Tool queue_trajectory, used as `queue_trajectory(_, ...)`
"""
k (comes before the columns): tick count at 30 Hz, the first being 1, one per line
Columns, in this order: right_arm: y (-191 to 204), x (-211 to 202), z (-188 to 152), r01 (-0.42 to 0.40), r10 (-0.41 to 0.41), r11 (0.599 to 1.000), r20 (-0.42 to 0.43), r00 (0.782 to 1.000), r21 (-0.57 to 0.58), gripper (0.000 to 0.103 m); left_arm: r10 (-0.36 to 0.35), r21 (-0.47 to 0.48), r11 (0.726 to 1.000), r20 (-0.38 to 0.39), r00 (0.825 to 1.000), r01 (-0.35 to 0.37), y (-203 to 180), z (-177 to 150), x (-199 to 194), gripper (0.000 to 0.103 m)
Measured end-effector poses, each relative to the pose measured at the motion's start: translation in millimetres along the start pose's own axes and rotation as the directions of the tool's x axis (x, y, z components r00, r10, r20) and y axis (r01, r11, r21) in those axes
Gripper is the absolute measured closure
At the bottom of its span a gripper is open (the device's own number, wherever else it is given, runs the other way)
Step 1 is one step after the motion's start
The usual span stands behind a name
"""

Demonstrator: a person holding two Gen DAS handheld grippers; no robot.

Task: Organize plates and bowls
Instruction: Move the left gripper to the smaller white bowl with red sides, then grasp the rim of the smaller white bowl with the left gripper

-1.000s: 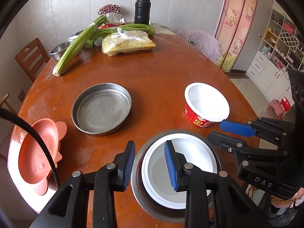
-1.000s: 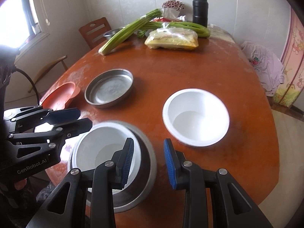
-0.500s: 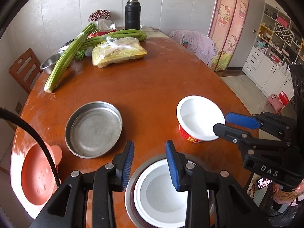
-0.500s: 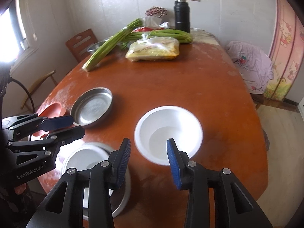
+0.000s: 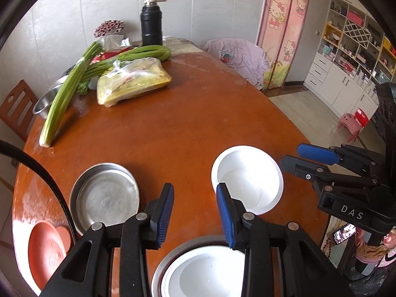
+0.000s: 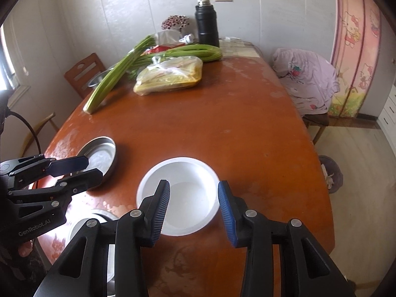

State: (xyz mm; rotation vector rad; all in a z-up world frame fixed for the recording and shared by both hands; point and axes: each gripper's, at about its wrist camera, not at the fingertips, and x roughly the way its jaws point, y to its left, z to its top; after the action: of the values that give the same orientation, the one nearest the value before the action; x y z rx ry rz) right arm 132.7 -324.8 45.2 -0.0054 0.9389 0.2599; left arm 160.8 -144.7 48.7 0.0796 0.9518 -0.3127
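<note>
both grippers empty, jaws apart; right gripper [image 6: 193, 209] jaws just opened, over the white bowl [image 6: 178, 195]. left gripper [image 5: 194, 214] sits btwn metal plate [image 5: 105, 195] & that bowl.

black grippers [image 5: 194, 212], ribbed blue pads [image 5: 166, 214]

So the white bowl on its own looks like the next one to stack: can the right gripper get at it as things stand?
Probably yes: the right gripper hangs open over the white bowl, nothing between.

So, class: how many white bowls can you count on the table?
2: one white bowl standing alone on the table, another nested white bowl inside a metal bowl at the near edge.
</note>
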Motion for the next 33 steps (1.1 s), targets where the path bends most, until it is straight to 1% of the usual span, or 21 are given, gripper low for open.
queue_trajectory(8, -17, 9, 3, 0.013, -0.013, 0.999, -0.020, 1.000, 0.029, 0.061, -0.023, 0.021, 1.000, -0.025, 0.999, 0.023, -10, 11, 18, 0.067)
queue_trajectory(13, -21, 18, 4, 0.013, -0.011, 0.999, -0.038, 0.999, 0.034, 0.061, -0.038, 0.020, 0.999, -0.051, 0.998, 0.039, -14, 15, 31, 0.067)
queue_trajectory(19, -24, 33, 1, 0.013, -0.010, 0.999, -0.076, 0.997, 0.041, 0.061, -0.059, 0.024, 0.998, -0.087, 0.995, 0.061, -17, 16, 46, 0.067)
queue_trajectory(33, -22, 56, -5, 0.000, 0.006, 0.999, -0.138, 0.990, 0.045, 0.061, -0.076, 0.031, 0.996, -0.143, 0.987, 0.081, -20, 19, 73, 0.067)
